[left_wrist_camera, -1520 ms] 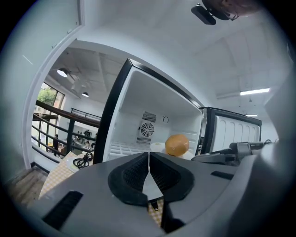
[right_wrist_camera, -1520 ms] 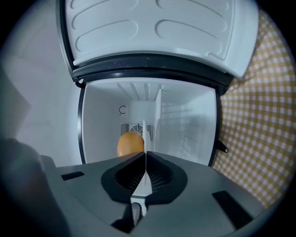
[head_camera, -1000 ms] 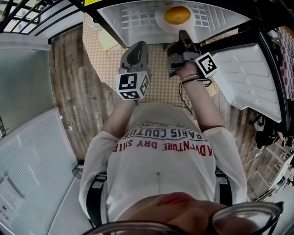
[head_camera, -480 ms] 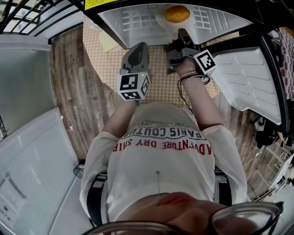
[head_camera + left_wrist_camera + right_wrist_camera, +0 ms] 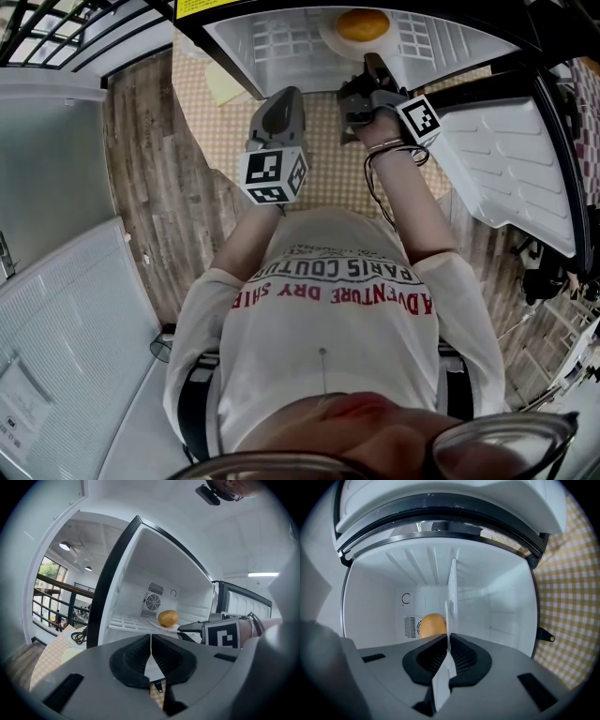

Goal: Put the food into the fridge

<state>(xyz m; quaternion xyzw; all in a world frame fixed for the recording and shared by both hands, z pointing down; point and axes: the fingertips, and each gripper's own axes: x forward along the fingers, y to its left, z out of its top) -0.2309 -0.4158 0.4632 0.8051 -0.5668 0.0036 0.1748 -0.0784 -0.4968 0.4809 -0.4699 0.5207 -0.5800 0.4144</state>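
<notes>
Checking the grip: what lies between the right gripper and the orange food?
Only the white plate, its rim pinched by the right gripper; the food sits on it. Right gripper view.

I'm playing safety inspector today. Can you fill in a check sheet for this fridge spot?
Surface: white wire shelf inside the open fridge; checked cloth in front of it.
Job's things: round orange food on a white plate, at the shelf.
Clutter: pale yellow sheet on the cloth.
Grippers: right claw shut on the plate's rim; left claw shut, empty.
Cables: black cable coiled on the cloth; dark cords at the right wrist.
Surroundings: wood floor, black railing, fridge door open.
</notes>
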